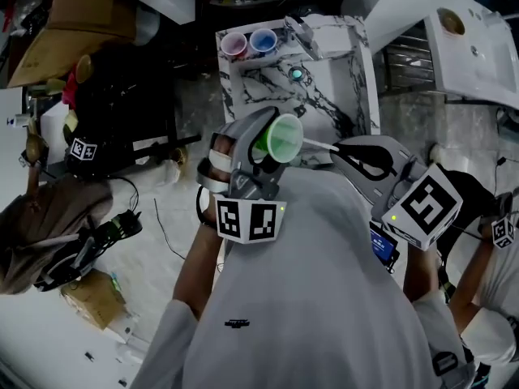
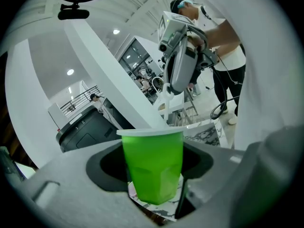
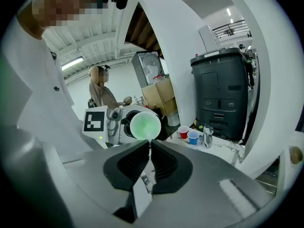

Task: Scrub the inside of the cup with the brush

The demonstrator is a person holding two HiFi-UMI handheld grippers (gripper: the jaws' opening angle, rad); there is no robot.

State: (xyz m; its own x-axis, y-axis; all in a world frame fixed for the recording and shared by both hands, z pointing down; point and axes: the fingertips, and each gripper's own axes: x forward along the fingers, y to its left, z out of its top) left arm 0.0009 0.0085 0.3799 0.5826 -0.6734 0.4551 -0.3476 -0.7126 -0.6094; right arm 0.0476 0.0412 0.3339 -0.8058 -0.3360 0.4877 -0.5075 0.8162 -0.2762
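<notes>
Clamping the cup point(image 2: 153, 165), left gripper point(image 1: 270, 147) looks up at right gripper point(image 3: 149, 146) pinching the brush point(image 1: 319, 145).

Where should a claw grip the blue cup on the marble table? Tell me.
Probably the rim of the blue cup, from above: it stands upright and open, the red cup close beside, so pinch the wall away from it.

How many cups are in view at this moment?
3. A green cup is held in the left tool. A red cup and a blue cup stand side by side on the table beyond it. The clutter could hide others.
</notes>
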